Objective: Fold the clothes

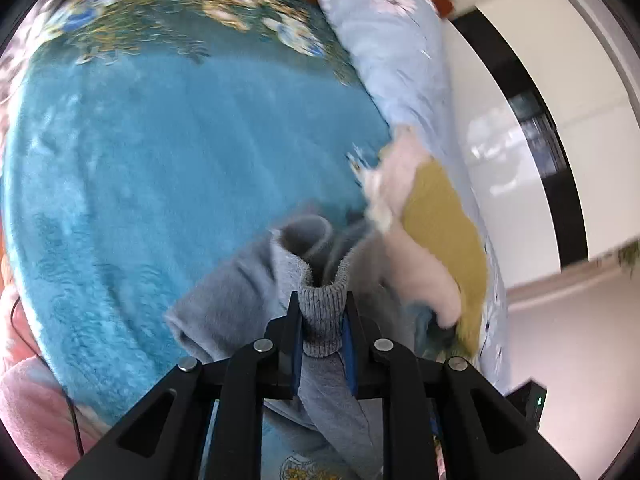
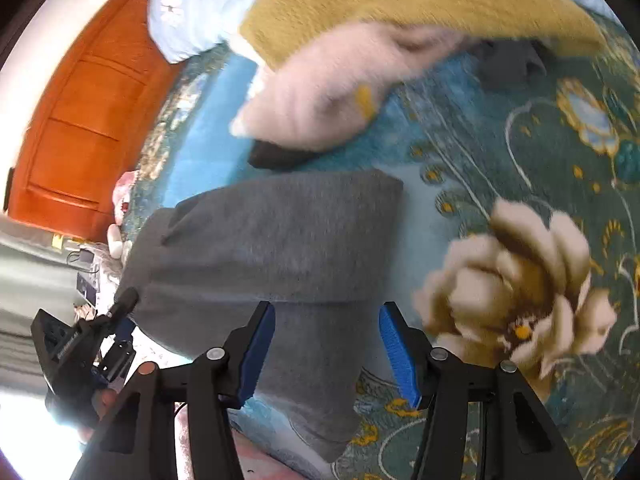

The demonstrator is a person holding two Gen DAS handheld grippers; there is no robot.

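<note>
Your left hand-held gripper (image 1: 322, 320) pinches the ribbed cuff (image 1: 322, 300) of the grey garment (image 2: 264, 240) (lying on the blue bed (image 1: 160, 160)); your right hand-held gripper (image 2: 327, 350) stands open over it.

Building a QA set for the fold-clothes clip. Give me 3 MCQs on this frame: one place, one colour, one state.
1. Where does the yellow and pink garment pile lie relative to the grey garment in the right wrist view?
A. Beyond it, further up the bed
B. Under it
C. On the floor

2. What colour is the plush blanket under the clothes?
A. Red
B. Teal blue
C. White

3. What is the left gripper doing?
A. Open, nothing between the jaws
B. Shut on a ribbed grey cuff
C. Holding a pillow

Answers: 1 A, the pile sits past the grey garment's far edge. 2 B, teal pile fills the left wrist view. 3 B, the jaws pinch the cuff from both sides.
</note>
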